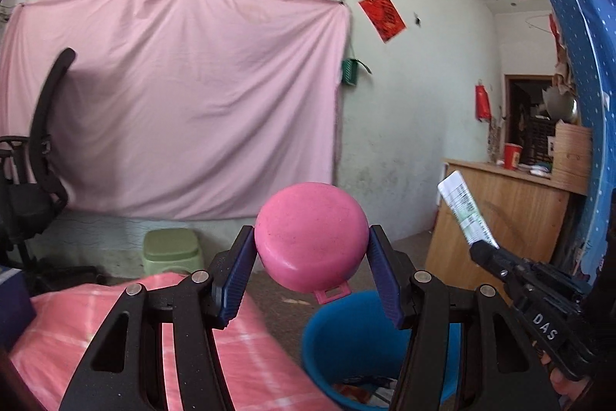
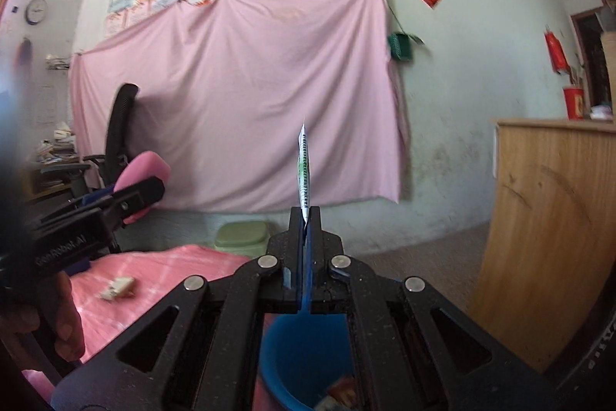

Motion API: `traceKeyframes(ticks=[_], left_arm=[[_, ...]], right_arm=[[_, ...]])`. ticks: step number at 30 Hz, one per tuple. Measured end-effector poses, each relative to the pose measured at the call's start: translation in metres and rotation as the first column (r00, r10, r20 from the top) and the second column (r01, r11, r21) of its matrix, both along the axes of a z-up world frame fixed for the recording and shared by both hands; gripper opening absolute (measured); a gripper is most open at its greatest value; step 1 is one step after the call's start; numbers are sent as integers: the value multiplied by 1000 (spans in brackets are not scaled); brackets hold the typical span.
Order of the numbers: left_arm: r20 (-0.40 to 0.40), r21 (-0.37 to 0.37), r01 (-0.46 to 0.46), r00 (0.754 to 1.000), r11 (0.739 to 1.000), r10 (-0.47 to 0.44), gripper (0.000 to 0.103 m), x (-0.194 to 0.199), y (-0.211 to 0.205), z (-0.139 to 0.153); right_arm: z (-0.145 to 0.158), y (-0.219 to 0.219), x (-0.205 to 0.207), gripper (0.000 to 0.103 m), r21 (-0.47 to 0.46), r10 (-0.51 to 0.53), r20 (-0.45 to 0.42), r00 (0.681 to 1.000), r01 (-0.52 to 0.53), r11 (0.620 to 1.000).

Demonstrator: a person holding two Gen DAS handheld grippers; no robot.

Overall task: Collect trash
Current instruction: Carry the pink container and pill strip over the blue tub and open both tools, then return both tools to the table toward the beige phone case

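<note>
A round pink plastic lid (image 1: 311,237) with a small tab at its lower edge is clamped between the two blue-padded fingers (image 1: 239,272) of the left tool (image 1: 312,270), which is spread fairly wide to span the lid's width. The lid is held in the air above the near rim of a blue plastic bucket (image 1: 327,330) standing on the floor. In the right wrist view the same lid (image 2: 144,168) is seen at the far left, gripped in the left tool (image 2: 127,195).

The right tool (image 2: 305,218) is closed almost completely, and a thin white printed wrapper with green markings (image 2: 304,172) is pinched edge-on between its fingers. The wrapper (image 1: 467,208) sticks upward and is seen at the right of the left wrist view, held by the right tool (image 1: 483,251). The blue bucket (image 2: 285,353) lies directly below this tool, with scraps of trash (image 2: 340,391) in its bottom.

A crumpled pale scrap (image 2: 117,287) lies on a pink checked cloth (image 2: 154,272) to the left of the bucket. A green plastic stool (image 1: 171,251) stands farther back.
</note>
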State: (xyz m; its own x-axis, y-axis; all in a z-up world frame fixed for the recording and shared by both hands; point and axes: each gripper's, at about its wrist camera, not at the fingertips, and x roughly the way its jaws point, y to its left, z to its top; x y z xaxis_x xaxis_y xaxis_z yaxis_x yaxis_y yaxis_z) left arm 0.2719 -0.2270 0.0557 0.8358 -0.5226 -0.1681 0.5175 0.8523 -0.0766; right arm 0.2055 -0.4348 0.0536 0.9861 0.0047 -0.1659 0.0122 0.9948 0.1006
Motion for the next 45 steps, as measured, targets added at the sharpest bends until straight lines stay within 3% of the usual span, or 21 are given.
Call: traceKeyframes(ticks=[6, 13, 19, 25, 27, 36, 45], left_arm=[[-136, 48, 89, 987, 995, -82, 52, 15, -53, -20], [-313, 117, 144, 944, 983, -101, 52, 37, -97, -48], [-457, 152, 179, 885, 972, -91, 52, 62, -117, -70], [-585, 161, 195, 809, 968, -65, 53, 81, -123, -87], [-599, 163, 189, 799, 968, -55, 53, 84, -120, -87], [-575, 141, 173, 816, 975, -61, 56, 82, -106, -81], [-468, 123, 81, 883, 989, -14, 56, 69, -72, -60]], right_arm=[[-31, -45, 8, 26, 67, -45, -155, 987, 56, 996], [-60, -71, 23, 26, 117, -29, -312, 950, 69, 991], [-72, -85, 34, 26, 149, -7, -387, 922, 70, 986], [-83, -90, 44, 27, 159, 14, -437, 899, 62, 985], [-87, -91, 46, 27, 158, 14, -449, 893, 63, 985], [-86, -90, 45, 28, 152, 8, -441, 897, 66, 986], [-65, -79, 41, 39, 125, -5, -355, 935, 52, 991]])
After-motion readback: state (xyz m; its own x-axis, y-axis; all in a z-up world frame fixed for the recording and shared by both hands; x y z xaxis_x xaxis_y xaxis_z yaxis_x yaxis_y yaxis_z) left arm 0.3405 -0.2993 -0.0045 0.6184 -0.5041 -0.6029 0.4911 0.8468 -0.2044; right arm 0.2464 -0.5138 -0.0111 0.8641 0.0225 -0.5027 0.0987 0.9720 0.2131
